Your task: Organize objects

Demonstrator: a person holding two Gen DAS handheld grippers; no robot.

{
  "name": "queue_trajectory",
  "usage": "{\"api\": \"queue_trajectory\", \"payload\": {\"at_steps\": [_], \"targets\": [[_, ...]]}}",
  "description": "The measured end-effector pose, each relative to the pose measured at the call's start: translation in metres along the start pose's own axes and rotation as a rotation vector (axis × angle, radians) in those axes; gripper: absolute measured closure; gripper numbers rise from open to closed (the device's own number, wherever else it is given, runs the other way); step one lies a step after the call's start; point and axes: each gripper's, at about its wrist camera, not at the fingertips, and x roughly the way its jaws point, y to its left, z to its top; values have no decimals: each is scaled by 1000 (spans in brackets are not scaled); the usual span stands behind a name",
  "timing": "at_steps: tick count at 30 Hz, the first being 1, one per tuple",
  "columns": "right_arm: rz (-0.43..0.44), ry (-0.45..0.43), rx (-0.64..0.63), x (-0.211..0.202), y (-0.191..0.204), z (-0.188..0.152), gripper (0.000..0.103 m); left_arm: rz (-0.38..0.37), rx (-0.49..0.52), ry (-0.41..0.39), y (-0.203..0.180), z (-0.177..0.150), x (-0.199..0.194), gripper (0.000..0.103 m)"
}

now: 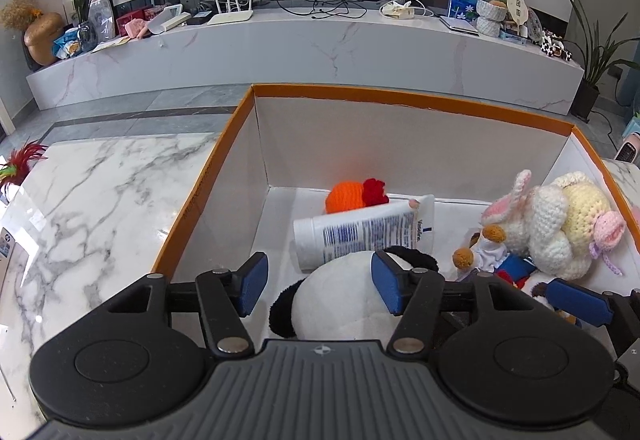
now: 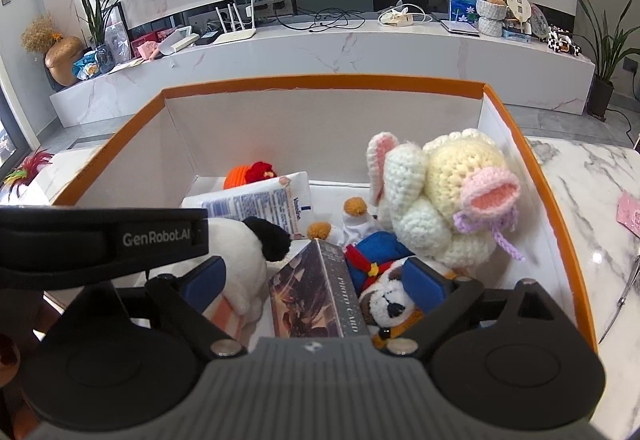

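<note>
An orange-rimmed white box (image 1: 400, 99) (image 2: 320, 81) holds a panda plush (image 1: 344, 296) (image 2: 240, 252), a white Vaseline tube (image 1: 360, 236) (image 2: 256, 203), an orange and red knitted toy (image 1: 352, 195) (image 2: 248, 173), a cream crochet bunny (image 1: 556, 224) (image 2: 444, 195), a blue-suited doll (image 2: 380, 252), a dog plush (image 2: 394, 304) and a dark photo card box (image 2: 316, 296). My left gripper (image 1: 316, 286) is open, jaws astride the panda without gripping it. My right gripper (image 2: 316, 284) is open over the photo card box.
The box stands on a marble table (image 1: 100, 199) (image 2: 592, 207). A feather toy (image 1: 20, 163) lies at the table's left edge. A pink card (image 2: 630, 213) and scissors (image 2: 624, 296) lie to the right. A TV console (image 1: 304, 47) stands behind.
</note>
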Motion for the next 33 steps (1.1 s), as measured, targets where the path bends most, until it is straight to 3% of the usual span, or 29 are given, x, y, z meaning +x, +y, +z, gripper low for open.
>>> {"api": "queue_trajectory", "payload": {"at_steps": [14, 33], "targets": [[-15, -14, -20, -7, 4, 1, 6, 10, -11, -25, 3, 0, -8, 35], [-39, -79, -60, -59, 12, -5, 4, 19, -19, -105, 2, -5, -63, 35]]}}
